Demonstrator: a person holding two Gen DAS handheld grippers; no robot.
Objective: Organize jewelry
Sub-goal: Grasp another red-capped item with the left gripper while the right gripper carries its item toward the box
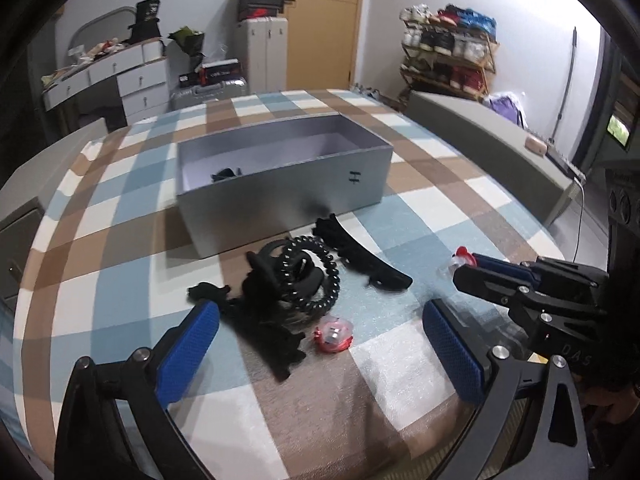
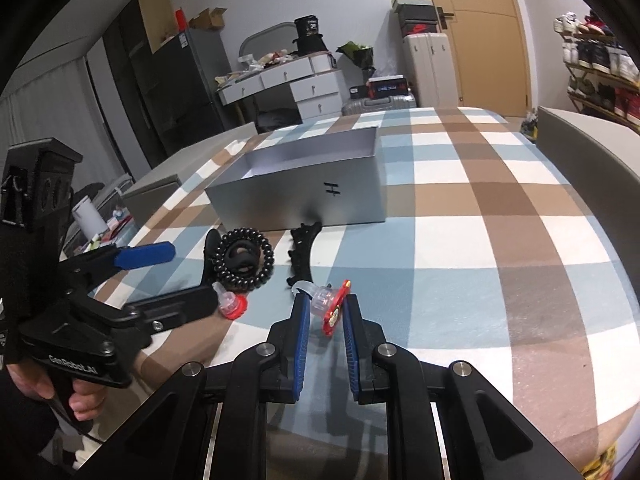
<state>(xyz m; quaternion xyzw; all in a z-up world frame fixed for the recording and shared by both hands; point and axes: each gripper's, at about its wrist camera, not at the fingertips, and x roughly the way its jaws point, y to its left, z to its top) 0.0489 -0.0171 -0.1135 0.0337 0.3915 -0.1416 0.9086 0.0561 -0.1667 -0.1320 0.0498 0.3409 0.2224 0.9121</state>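
Beside the grey box [image 1: 280,184], wide left claw [image 1: 320,344] over hair ties [image 1: 308,276]

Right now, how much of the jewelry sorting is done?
Barely started: one black item lies in the grey box. In hand: the right gripper is shut on a red-and-clear ring. Left on the cloth: the coil hair tie, the black clips, a second red ring. The left gripper is open above them.
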